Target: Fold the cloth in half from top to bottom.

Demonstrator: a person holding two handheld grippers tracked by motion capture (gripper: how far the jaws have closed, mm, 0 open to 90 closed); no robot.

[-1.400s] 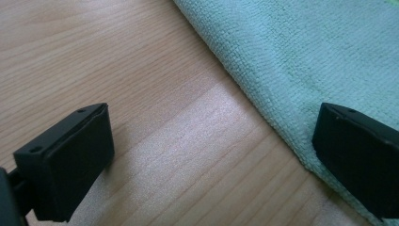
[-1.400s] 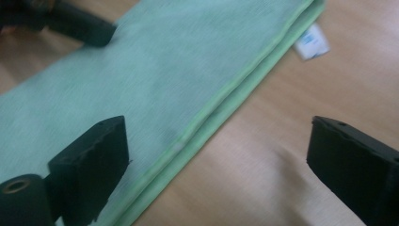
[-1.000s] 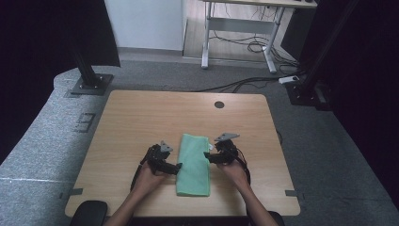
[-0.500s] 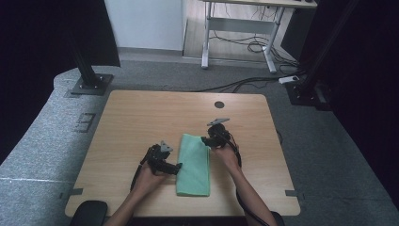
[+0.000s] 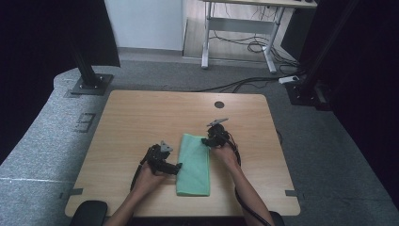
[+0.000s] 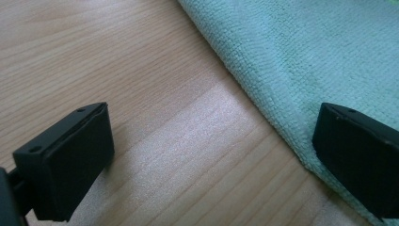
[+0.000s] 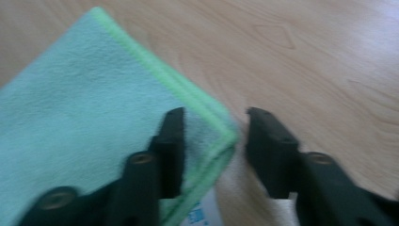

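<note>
The left claw [image 5: 178,166] stands wide at the cloth's [image 5: 194,162] left long edge, one jaw on bare counter [image 5: 141,117], the other over the hem. The folded cloth lies mid-counter toward the near edge, with open wood on both sides and beyond. The right claw [image 5: 205,141], jaws just closing and now narrow, straddles the far right corner without pinching it.

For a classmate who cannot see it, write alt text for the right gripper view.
The right gripper straddles a corner of a folded green cloth, its fingers open, one over the cloth and one over the wooden table.
</note>
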